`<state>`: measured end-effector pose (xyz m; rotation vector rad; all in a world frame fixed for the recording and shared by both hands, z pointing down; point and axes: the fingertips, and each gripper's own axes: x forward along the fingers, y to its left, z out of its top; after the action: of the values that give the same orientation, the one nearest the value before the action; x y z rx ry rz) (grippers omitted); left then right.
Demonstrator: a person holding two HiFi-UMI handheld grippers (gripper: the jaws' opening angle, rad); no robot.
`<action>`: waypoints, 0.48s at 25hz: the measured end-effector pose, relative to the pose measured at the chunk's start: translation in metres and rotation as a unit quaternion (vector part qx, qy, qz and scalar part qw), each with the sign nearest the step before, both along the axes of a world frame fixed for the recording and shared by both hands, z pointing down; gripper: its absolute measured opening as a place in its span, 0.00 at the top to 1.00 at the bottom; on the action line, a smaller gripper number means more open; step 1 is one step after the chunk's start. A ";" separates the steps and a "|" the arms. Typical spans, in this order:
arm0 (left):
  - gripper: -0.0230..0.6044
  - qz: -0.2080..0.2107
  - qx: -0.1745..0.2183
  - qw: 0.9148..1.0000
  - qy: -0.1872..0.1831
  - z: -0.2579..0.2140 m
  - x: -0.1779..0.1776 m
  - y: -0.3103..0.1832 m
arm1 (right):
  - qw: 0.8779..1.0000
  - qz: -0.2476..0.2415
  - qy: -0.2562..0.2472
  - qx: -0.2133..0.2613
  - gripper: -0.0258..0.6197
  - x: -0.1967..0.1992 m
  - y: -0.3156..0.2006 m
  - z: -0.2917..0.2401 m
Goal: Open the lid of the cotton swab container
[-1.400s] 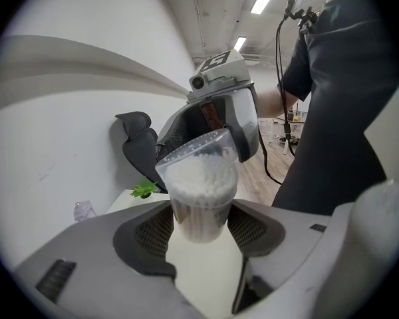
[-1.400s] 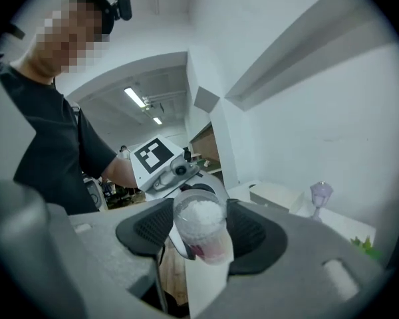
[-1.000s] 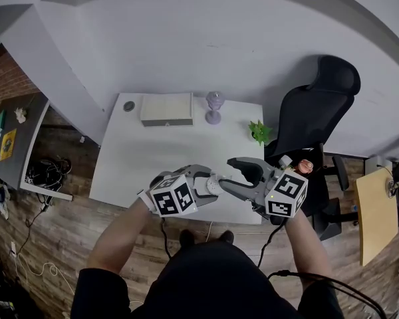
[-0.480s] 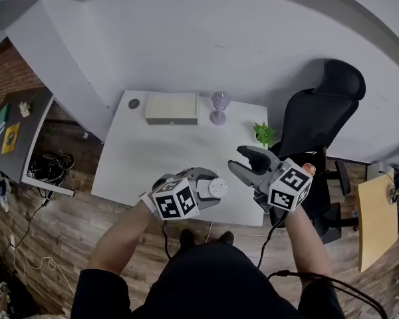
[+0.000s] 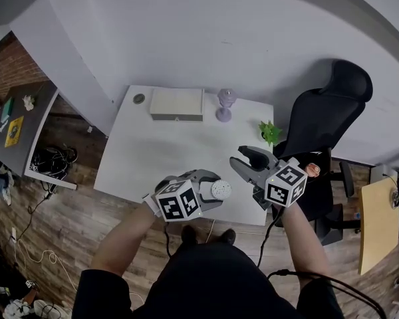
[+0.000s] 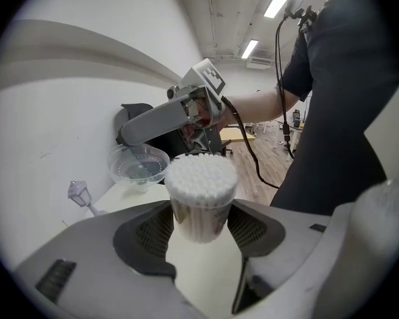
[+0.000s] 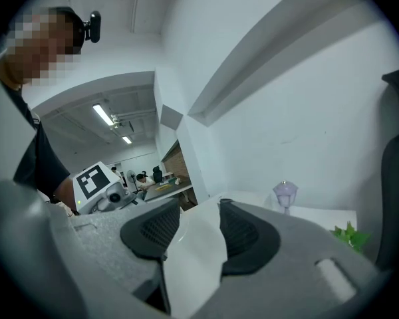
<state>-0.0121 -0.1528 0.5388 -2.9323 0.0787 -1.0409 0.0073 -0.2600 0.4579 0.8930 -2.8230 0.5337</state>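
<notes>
The cotton swab container (image 6: 198,216) is clamped by the left gripper (image 5: 210,189). Beside it, the clear lid (image 6: 138,165) is being squeezed between the closing jaws of the right gripper (image 5: 243,159). The lid is judged light and thin, and is best gripped at its rim.

Swab container (image 6: 199,201) open, its lid (image 6: 138,165) off and held apart.

The container is a clear round tub packed full of white cotton swabs, their tips forming a domed white top. It stands upright, clamped by its sides between the pads of the left tool (image 6: 199,221), above the near edge of the desk (image 5: 159,151). The lid is a clear, shallow round cap with a ring of small dots around its face, tilted and well clear of the container. It sits between the jaws of the right tool (image 7: 198,228), which are closing on it.
</notes>
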 end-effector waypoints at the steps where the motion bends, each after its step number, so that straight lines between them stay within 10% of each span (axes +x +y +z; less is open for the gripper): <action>1: 0.57 -0.002 -0.005 1.000 -0.004 0.003 -0.001 0.000 | 1.000 -0.001 0.001 -0.003 0.67 -0.001 0.001 0.002; 12: 0.57 -0.060 -0.029 0.998 -0.014 0.024 -0.018 -0.020 | 0.997 0.053 -0.017 0.056 0.68 0.010 -0.003 -0.040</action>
<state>-0.0299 -0.1725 0.5628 -2.9971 0.2291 -1.1181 0.0175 -0.2626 0.4179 1.0680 -2.8725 0.4111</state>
